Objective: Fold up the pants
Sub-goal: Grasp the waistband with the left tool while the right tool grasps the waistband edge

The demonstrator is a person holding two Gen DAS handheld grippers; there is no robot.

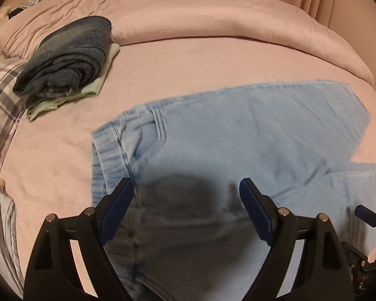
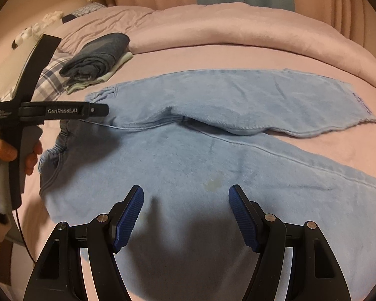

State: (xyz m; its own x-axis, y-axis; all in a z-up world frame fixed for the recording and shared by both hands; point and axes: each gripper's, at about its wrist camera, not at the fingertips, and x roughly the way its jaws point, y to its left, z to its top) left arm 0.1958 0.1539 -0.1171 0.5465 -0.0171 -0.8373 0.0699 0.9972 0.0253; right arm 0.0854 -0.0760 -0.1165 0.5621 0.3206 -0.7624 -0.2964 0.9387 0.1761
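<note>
Light blue jeans (image 2: 213, 155) lie spread flat on the pink bed (image 1: 188, 62), under both sets of fingers.
I judge the denim soft, limp and fairly heavy, so I'd pinch the waistband or a hem; left gripper (image 1: 186, 193) and right gripper (image 2: 186, 203) tilt downward, fingers spread, pinching nothing.

— How's my left gripper (image 1: 186, 188)?
— Jaws wide, nothing between them, tilted downward.
— My right gripper (image 2: 186, 195)?
— Also spread and empty. My left hand (image 2: 2, 160) wraps its handle.
</note>
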